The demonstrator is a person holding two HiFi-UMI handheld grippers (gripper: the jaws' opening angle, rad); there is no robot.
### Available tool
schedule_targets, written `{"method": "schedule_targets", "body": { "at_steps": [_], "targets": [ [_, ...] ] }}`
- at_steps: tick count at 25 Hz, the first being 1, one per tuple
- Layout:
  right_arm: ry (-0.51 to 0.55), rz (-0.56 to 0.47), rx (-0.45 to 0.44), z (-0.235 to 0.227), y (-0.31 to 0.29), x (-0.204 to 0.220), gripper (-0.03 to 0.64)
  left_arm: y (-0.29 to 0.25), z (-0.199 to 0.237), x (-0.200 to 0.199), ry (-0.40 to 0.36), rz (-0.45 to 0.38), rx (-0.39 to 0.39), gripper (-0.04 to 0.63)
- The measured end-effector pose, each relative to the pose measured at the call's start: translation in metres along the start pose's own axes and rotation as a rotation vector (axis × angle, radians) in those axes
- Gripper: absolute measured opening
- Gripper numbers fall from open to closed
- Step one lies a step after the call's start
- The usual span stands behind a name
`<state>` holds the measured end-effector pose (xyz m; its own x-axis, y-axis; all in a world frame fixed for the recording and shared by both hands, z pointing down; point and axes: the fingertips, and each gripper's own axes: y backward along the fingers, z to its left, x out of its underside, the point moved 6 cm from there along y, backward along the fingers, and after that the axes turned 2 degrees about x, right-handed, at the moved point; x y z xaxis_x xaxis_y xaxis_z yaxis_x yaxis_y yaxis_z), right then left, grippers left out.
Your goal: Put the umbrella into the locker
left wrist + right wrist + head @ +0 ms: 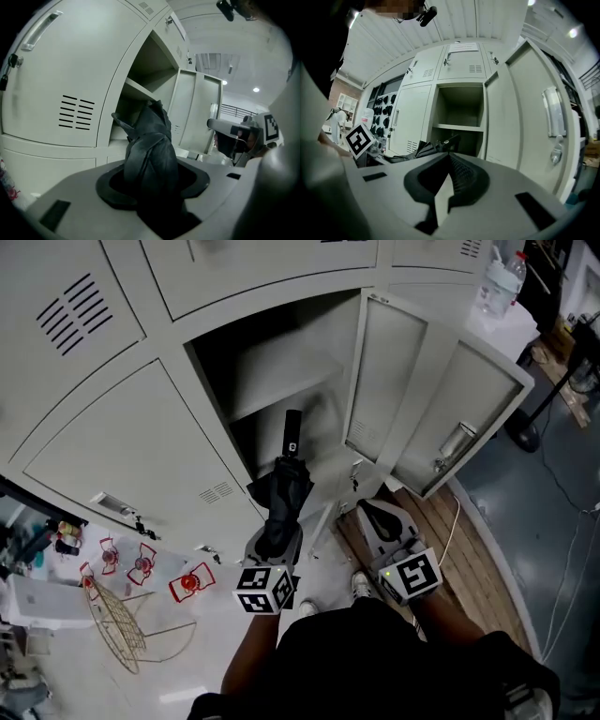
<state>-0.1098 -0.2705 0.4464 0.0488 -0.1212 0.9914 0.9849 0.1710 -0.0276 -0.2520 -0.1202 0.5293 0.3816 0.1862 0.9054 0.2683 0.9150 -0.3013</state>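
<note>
In front of the open pale-grey metal locker (281,362), the left claw (278,538) is clenched on a black folded fabric umbrella (281,491). The left gripper view shows the crumpled cloth (150,145) filling the space between that claw's jaws (152,180). The umbrella's straight black handle (292,432) points away from the person towards the locker's lower compartment, under its single shelf (281,390). Whether the tip has crossed the locker's threshold cannot be told. From the right gripper view the umbrella (423,149) lies low before that same compartment.

The right claw (373,512) is just right of the locker's opening, at the foot of its swung-open door (384,381). Its jaws (450,159) are pressed together at the tips with nothing between them (it touches neither the umbrella nor the door). Left of the locker, on the pale floor, sits a gold wire basket (122,624).
</note>
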Motion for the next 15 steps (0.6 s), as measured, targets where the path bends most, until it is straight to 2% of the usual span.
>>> {"method": "schedule_targets", "body": {
  "at_steps": [8, 15],
  "targets": [
    [-0.003, -0.035, -0.126, -0.039, -0.034, -0.003, -0.002, -0.041, -0.003, -0.013, -0.021, 0.020, -0.130, 0.213],
    [-0.052, -0.027, -0.262, -0.036, -0.047, 0.009, -0.002, -0.082, 0.001, -0.031, -0.041, 0.032, -0.194, 0.213]
  ]
}}
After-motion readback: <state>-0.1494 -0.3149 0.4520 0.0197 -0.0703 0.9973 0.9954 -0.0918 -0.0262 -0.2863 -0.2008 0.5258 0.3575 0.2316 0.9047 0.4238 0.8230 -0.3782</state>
